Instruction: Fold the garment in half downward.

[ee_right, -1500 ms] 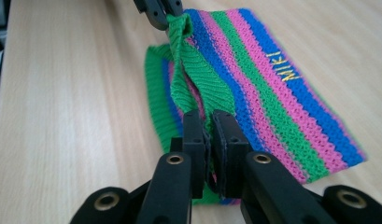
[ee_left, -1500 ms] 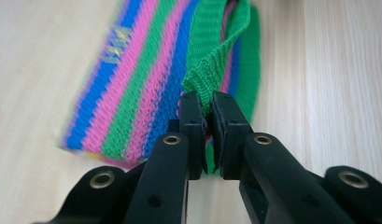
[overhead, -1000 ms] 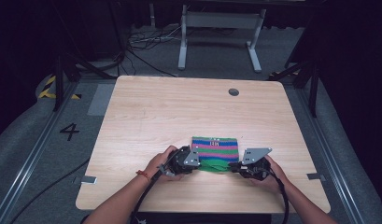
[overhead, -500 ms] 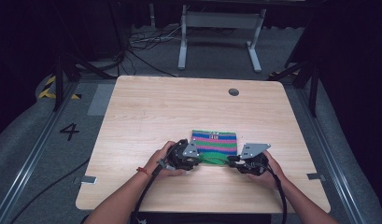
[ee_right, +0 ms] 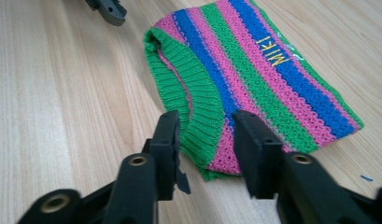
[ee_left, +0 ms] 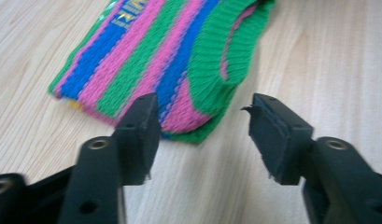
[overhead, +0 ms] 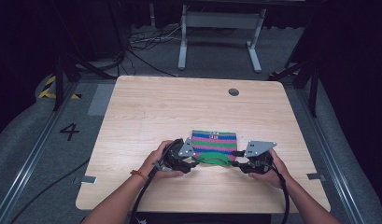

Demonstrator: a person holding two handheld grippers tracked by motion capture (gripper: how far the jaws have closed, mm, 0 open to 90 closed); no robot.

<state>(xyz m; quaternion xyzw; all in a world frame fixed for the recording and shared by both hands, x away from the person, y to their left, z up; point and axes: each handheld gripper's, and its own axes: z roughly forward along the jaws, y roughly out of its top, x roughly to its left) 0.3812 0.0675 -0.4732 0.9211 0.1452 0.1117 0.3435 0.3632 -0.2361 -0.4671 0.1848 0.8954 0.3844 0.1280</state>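
A small knitted garment [overhead: 214, 142] in green, pink and blue stripes lies flat on the wooden table [overhead: 179, 107]. Yellow lettering runs along one blue stripe [ee_right: 274, 49]. Its green ribbed collar [ee_right: 188, 88] faces the person. My left gripper [overhead: 192, 163] is at the garment's near left corner, open wide, with the corner [ee_left: 191, 126] just ahead of its jaws [ee_left: 202, 123]. My right gripper [overhead: 235, 163] is at the near right corner. Its jaws [ee_right: 205, 130] stand part-way open astride the collar's edge, not pinching it.
A round cable hole [overhead: 233, 92] sits near the table's far edge. Beyond the table stand a white metal frame [overhead: 216, 32] and loose cables [overhead: 142, 46] on grey carpet. A jaw of the left gripper [ee_right: 107, 9] shows beyond the garment in the right gripper view.
The garment has shifted slightly away from the person. Both grippers have stayed at its near corners with only small moves.
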